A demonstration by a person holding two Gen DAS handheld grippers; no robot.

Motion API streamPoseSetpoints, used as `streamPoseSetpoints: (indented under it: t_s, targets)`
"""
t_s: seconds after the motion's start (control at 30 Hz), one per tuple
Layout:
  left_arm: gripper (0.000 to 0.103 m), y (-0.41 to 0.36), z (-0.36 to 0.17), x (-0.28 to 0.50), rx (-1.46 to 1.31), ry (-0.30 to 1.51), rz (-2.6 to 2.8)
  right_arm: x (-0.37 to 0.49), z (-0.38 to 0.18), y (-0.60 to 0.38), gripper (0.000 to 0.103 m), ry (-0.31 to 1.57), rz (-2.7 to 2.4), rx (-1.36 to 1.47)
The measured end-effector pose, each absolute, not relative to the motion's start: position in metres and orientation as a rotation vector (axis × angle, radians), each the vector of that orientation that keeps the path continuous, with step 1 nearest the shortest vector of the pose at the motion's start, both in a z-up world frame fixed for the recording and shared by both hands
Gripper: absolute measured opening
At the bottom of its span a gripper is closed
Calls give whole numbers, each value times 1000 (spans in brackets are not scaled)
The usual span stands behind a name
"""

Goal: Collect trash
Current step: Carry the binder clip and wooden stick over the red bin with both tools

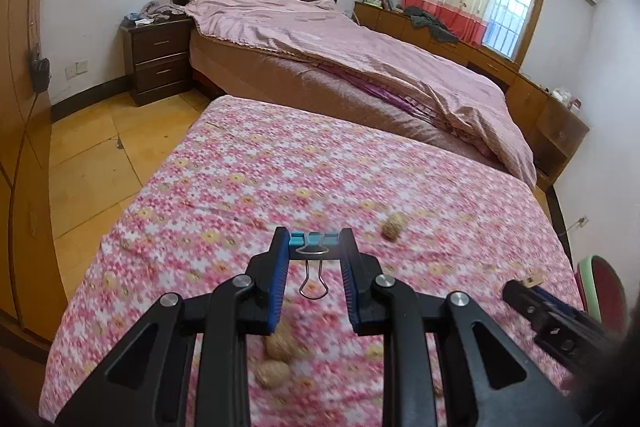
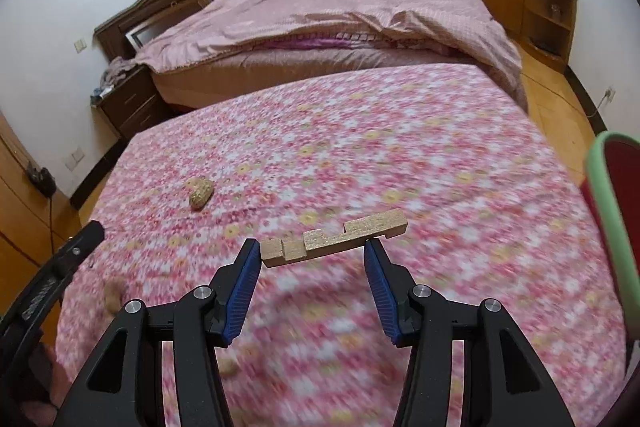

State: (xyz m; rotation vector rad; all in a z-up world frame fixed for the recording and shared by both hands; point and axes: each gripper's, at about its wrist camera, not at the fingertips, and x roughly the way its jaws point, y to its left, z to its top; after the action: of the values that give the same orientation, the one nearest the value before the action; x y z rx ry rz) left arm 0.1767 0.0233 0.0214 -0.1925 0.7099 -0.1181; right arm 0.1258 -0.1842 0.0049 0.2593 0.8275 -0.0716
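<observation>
My left gripper (image 1: 314, 241) is shut on a blue binder clip (image 1: 313, 239), its wire handle hanging toward me, above the pink floral tablecloth (image 1: 240, 179). Peanut shells lie on the cloth: one to the right (image 1: 394, 226), two under my fingers (image 1: 280, 345). My right gripper (image 2: 312, 247) is shut on a notched wooden block (image 2: 340, 235), held crosswise between its fingertips, one end sticking out right. A peanut (image 2: 201, 192) lies on the cloth to the far left in the right wrist view. The right gripper also shows in the left wrist view (image 1: 524, 285).
A red bin with a green rim (image 2: 612, 219) stands at the table's right edge; it also shows in the left wrist view (image 1: 604, 287). A bed with a pink quilt (image 1: 340, 43) lies beyond the table. A nightstand (image 1: 160, 59) and wooden floor (image 1: 92, 163) are at the left.
</observation>
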Motion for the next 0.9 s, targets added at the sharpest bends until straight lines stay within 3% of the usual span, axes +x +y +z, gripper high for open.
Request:
streamPoseSetpoints:
  t_s: [0.9]
  targets:
    - [25,-97,65,94,-115,712,-365,-31,59,-314,54,618,-198,496]
